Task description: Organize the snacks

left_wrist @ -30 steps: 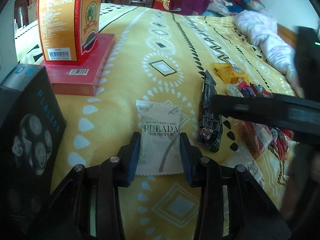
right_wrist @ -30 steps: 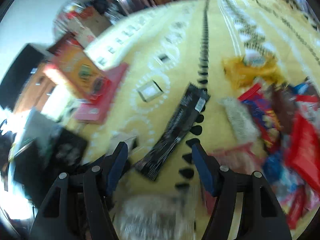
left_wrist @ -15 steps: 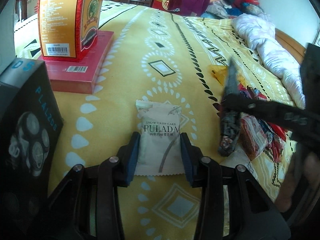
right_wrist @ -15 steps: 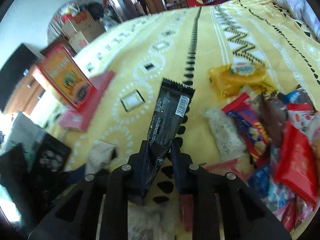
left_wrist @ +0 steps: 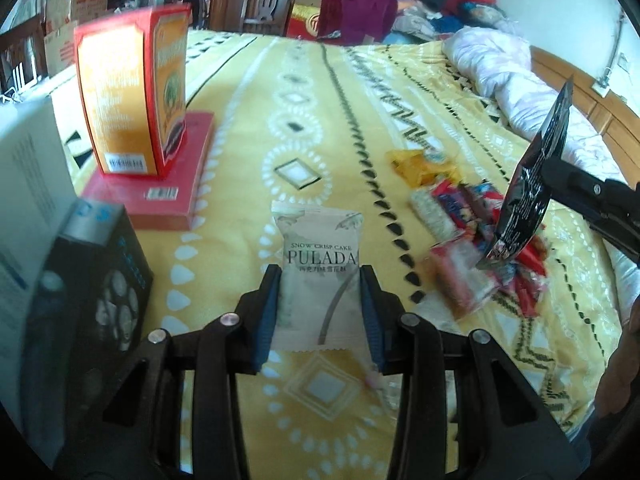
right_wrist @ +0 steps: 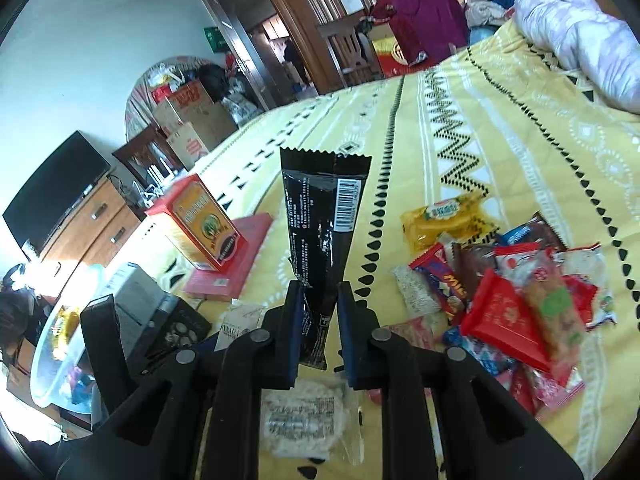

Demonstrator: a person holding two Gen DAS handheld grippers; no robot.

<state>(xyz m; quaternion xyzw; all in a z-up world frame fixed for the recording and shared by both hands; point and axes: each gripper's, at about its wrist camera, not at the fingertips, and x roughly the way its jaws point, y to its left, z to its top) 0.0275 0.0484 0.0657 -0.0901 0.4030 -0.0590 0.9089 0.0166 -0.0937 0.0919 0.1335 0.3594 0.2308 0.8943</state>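
Honestly, the sorting looked barely started: most of the snacks were sitting in a loose pile on the yellow patterned bedspread, with a yellow packet at its far edge and a clear-wrapped rice cake lying just under the right tool. Only two items were actually in hand, so I'd judge nearly everything was left to do. The left gripper had its fingers pressed on both long edges of the white PULADA snow crisp cake packet, which stuck out forward between them; whether it was clear of the bed I couldn't tell. The right gripper had its jaws narrow and closing the last bit, its fingers pinching the lower end of a long black snack bar wrapper, which stood up and away from the tool, barcode side facing the camera. In the left view that same black wrapper hung in the air above the pile, well off the bedspread. Off to the left side sat an orange-and-red carton upright on a flat red box, with a black box nearer the camera. A clear plastic tub with a few things in it showed at the far left edge of the right view, off the bed, and my guess is that's where stuff goes, but nothing confirmed it.
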